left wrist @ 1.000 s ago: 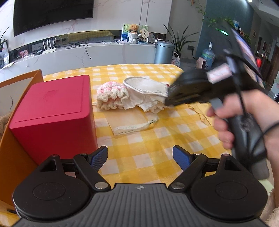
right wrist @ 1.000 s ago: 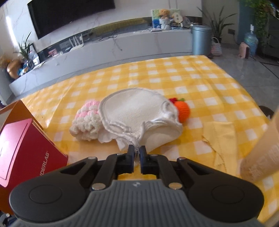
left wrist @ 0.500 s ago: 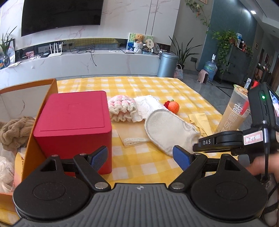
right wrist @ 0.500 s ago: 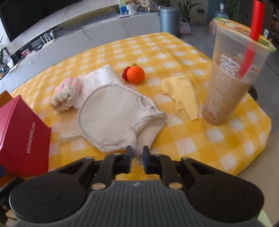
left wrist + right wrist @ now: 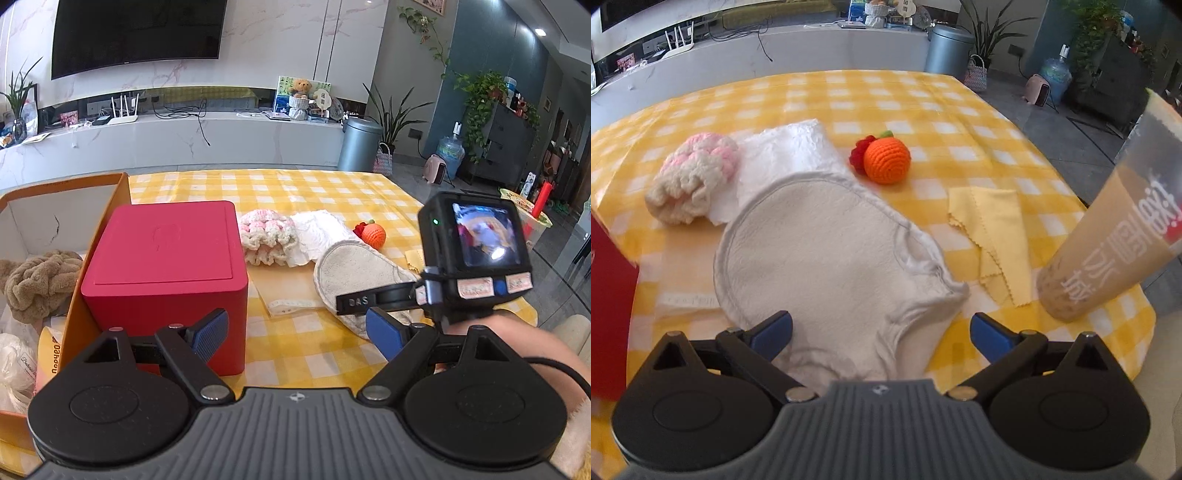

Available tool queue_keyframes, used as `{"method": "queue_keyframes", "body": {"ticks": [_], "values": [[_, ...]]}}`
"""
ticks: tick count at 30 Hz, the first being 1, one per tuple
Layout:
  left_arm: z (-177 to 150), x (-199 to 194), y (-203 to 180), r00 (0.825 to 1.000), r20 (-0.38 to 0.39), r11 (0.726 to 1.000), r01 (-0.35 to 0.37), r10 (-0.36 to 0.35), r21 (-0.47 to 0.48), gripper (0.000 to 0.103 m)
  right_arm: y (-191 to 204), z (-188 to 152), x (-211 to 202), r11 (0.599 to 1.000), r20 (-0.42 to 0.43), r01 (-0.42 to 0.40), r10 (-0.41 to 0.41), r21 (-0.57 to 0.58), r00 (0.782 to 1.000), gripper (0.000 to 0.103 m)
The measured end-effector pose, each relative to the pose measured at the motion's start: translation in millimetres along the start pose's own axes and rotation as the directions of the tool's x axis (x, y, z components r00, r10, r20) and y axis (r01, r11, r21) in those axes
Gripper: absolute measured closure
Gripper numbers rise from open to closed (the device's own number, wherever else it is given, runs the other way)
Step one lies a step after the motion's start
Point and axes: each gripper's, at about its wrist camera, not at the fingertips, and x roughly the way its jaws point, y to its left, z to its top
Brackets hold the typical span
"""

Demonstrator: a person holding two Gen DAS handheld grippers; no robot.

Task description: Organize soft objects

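Note:
A cream bath mitt (image 5: 827, 251) lies flat on the yellow checked tablecloth (image 5: 923, 103); it also shows in the left wrist view (image 5: 351, 269). My right gripper (image 5: 882, 330) is open, its fingers on either side of the mitt's near cuff. Behind lie a pink-and-cream crochet piece (image 5: 694, 177), a white cloth (image 5: 783, 155), an orange crochet ball (image 5: 886, 160) and a yellow cloth (image 5: 993, 225). My left gripper (image 5: 297, 332) is open and empty near the table's front, beside a red box (image 5: 166, 273).
An orange cardboard box (image 5: 99, 221) at the left holds a brown fluffy towel (image 5: 37, 280) and white items. A tall milk-tea cup (image 5: 1108, 236) stands at the table's right edge. The right hand-held gripper (image 5: 472, 266) is seen right of the left one.
My right gripper dragged the mitt towards the table's front, then opened and let it go. The mitt now lies flat. My left gripper pulled back and stayed open.

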Motion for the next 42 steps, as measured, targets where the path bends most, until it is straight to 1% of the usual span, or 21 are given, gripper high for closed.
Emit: {"method": "queue_keyframes", "body": {"ticks": [4,9,11,13,14,16,17,18,19,20,25,27,29,31,32,34,35,36,38,40,42], "values": [[-1,2,-2,1.0,-0.026,1.0,0.015,-0.014,0.018,0.004,-4,2,11,0.992,-0.054,-0.084,0.09,0.098,0.995,0.003],[-3,2,-3,1.0,-0.024,0.999,-0.012,0.014,0.052,0.004,2,2,14,0.993,-0.061,-0.069,0.075,0.091,0.995,0.003],[-4,1,-3,1.0,-0.027,0.998,-0.014,0.015,0.054,0.004,1,1,12,0.993,-0.052,-0.08,0.085,0.089,0.995,0.009],[-4,0,-3,0.999,-0.03,0.999,-0.012,0.013,0.051,0.004,-1,2,6,0.994,-0.029,-0.085,0.087,0.072,0.996,0.035],[-4,0,-3,0.999,-0.03,0.999,-0.01,0.012,0.052,0.004,-3,2,5,0.994,-0.025,-0.082,0.084,0.072,0.996,0.041],[-4,0,-4,0.999,-0.03,0.998,-0.012,0.013,0.057,0.004,-9,2,2,0.994,-0.021,-0.078,0.08,0.071,0.997,0.062],[-4,-1,-4,0.999,-0.031,0.998,-0.015,0.017,0.06,0.004,-12,2,1,0.994,-0.021,-0.08,0.081,0.076,0.996,0.068],[-4,-1,-5,0.999,-0.031,0.998,-0.019,0.021,0.063,0.004,-15,2,1,0.995,-0.021,-0.066,0.068,0.079,0.997,0.087],[-4,-1,-5,0.999,-0.032,0.998,-0.021,0.023,0.066,0.004,-18,2,1,0.995,-0.022,-0.051,0.053,0.08,0.998,0.092],[-4,-1,-6,0.999,-0.032,0.997,-0.023,0.025,0.07,0.004,-20,2,1,0.994,-0.023,-0.069,0.071,0.086,0.997,0.092],[-3,-3,-7,0.999,-0.038,0.998,-0.024,0.027,0.066,0.004,-25,1,-10,0.977,-0.021,-0.19,0.193,0.099,0.981,0.095],[-1,-4,-6,0.999,-0.037,0.998,-0.027,0.029,0.055,0.004,-22,-2,-15,0.979,-0.048,-0.197,0.2,0.054,0.979,0.095],[1,-7,-4,0.999,-0.03,0.998,-0.033,0.035,0.05,0.004,-19,-9,-16,0.978,-0.116,-0.209,0.211,0.026,0.971,0.091],[3,-10,0,0.999,-0.015,0.998,-0.045,0.045,0.043,0.004,-22,-13,-19,0.974,-0.14,-0.217,0.224,0.061,0.965,0.072],[4,-12,2,0.999,-0.009,0.998,-0.051,0.052,0.036,0.004,-24,-13,-25,0.974,-0.12,-0.22,0.226,0.063,0.967,0.066],[7,-16,7,0.998,0.003,0.998,-0.061,0.061,0.02,0.004,-27,-9,-41,0.973,-0.017,-0.228,0.228,0.024,0.973,0.027],[9,-17,10,0.998,0.01,0.998,-0.064,0.064,0.012,0.004,-27,-7,-48,0.974,0.048,-0.228,0.228,-0.001,0.972,0.017],[10,-18,12,0.998,0.016,0.998,-0.067,0.067,0.003,0.004,-27,-4,-53,0.974,0.11,-0.227,0.229,-0.026,0.967,0.002],[12,-19,16,0.998,0.02,0.998,-0.066,0.067,-0.004,0.004,-20,0,-52,0.971,0.16,-0.224,0.236,-0.088,0.959,0.003],[14,-18,19,0.999,0.014,0.998,-0.053,0.053,0.015,0.004,-8,5,-34,0.964,0.121,-0.225,0.243,-0.142,0.962,0.003],[16,-19,24,0.999,0.016,0.999,-0.048,0.048,0.024,0.004,4,7,-15,0.963,0.068,-0.202,0.217,-0.176,0.974,0.003]]}}
